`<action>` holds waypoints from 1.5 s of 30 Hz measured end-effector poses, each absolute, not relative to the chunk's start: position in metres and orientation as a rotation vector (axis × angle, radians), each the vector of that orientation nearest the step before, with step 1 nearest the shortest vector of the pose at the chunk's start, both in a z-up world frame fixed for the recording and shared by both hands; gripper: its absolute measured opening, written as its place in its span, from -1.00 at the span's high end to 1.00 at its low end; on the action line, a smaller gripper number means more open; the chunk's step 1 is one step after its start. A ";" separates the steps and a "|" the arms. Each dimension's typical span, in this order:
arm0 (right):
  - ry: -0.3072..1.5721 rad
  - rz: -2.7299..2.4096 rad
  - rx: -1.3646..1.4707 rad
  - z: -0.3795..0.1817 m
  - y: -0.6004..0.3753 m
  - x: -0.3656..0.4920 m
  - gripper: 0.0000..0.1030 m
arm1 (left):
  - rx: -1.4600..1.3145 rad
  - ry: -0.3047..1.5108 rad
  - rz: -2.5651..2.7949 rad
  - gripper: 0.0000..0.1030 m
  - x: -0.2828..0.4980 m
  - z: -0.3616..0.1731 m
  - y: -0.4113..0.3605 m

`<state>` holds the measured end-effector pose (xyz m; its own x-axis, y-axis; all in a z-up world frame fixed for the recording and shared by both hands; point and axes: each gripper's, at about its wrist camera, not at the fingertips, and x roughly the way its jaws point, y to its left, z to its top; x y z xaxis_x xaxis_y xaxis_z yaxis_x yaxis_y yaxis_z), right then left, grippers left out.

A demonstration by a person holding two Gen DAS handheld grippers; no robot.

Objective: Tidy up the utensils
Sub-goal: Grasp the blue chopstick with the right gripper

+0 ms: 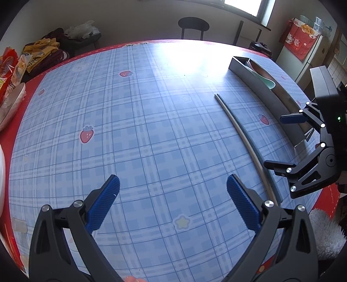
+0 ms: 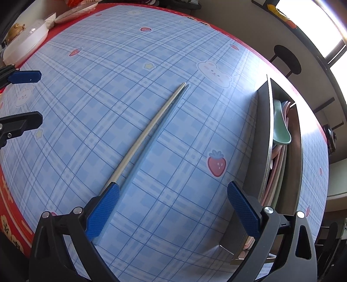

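The right gripper (image 2: 173, 208) stood wide open above the table, its blue pads (image 2: 103, 210) holding nothing. Its left pad hung over the near end of the chopsticks (image 2: 149, 128); whether it touched them could not be told. The pair lay side by side on the cloth (image 2: 130, 65), flat, running away from the gripper toward the far middle of the table, ridged tips farthest off. Just beside the right pad sat the tray (image 2: 251, 173), a long dark box with steep walls, lying roughly along the same line as the chopsticks and a little apart from them. Inside it lay a green spoon (image 2: 280, 128) on top of pink and pale utensils whose kinds could not be made out.

The left gripper (image 1: 173, 202) was likewise wide open and empty, hanging over bare cloth well to the left of the chopsticks (image 1: 243, 138). In the left wrist view the right gripper (image 1: 279, 141) showed from the side, jaws apart, between the chopsticks' near end and the tray (image 1: 258, 84).

The cloth was blue plaid with strawberries, stars and rabbits, edged in red. At the table's left edge stood a white lidded dish (image 2: 26, 41) and snack packets (image 1: 8, 65). A stool (image 1: 193, 26) stood beyond the far edge, under a bright window (image 1: 243, 6).
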<state>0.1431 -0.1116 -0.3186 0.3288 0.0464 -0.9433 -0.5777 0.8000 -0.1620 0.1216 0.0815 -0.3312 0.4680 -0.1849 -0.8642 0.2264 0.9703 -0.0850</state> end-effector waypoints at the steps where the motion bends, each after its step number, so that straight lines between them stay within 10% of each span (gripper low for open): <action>1: 1.180 0.438 -0.520 -0.319 -0.114 0.144 -0.81 | 0.035 1.052 -0.253 -0.89 0.122 -0.330 0.081; 6: 1.182 0.470 -0.520 -0.315 -0.112 0.142 -0.31 | 0.013 1.048 -0.259 -0.89 0.127 -0.327 0.076; 16: 1.252 0.467 -0.335 -0.322 -0.117 0.167 0.07 | 0.014 1.049 -0.265 -0.89 0.130 -0.325 0.068; 22: 1.266 0.450 -0.314 -0.321 -0.127 0.171 0.85 | 0.026 1.061 -0.264 -0.89 0.136 -0.326 0.061; 45: 1.315 0.431 -0.131 -0.318 -0.184 0.157 0.87 | 0.301 1.124 -0.377 -0.89 0.179 -0.365 -0.029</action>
